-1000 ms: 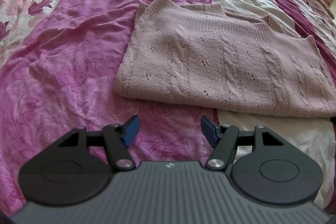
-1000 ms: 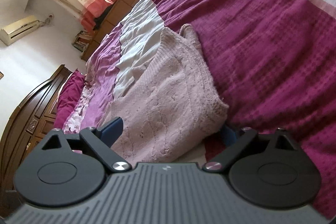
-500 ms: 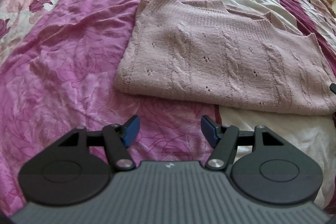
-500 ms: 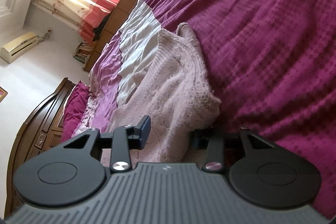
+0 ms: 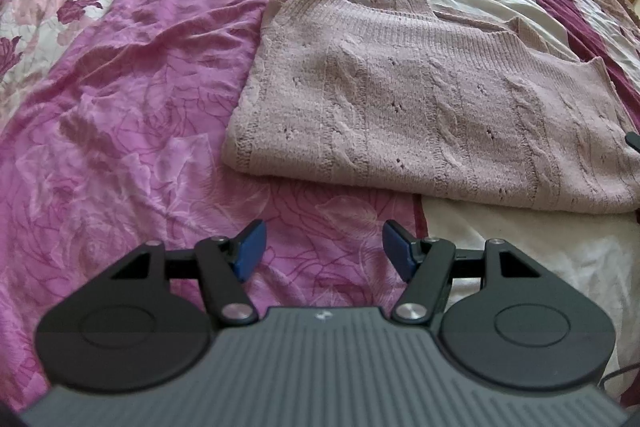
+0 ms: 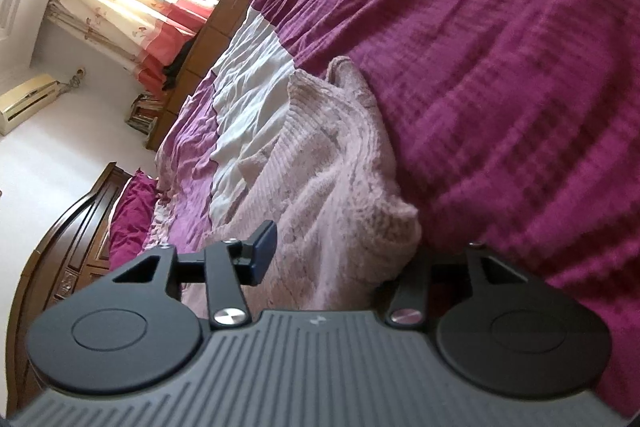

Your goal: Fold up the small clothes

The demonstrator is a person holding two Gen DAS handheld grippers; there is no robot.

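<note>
A pale pink cable-knit sweater (image 5: 420, 107) lies folded flat across the bed. My left gripper (image 5: 324, 247) hovers open over the bedspread just short of the sweater's near folded edge, with nothing between its blue pads. In the right wrist view, the sweater's right-hand corner (image 6: 328, 187) is bunched up between the jaws of my right gripper (image 6: 340, 259). Those jaws are opening while the fabric still fills the gap. The knit hides the right finger. A dark tip of the right gripper (image 5: 633, 139) shows at the sweater's right edge in the left wrist view.
The pink floral bedspread (image 5: 140, 107) spreads left of the sweater, and a dark magenta blanket (image 6: 500, 87) lies to its right. A carved wooden headboard (image 6: 60, 247) stands at the bed's end. Curtains (image 6: 132, 11) and a wall air conditioner (image 6: 28, 99) are far off.
My right gripper closed in from wide open around the sweater's corner, which bunched up and rose between the fingers. It has since widened slightly. The left gripper stayed still.
</note>
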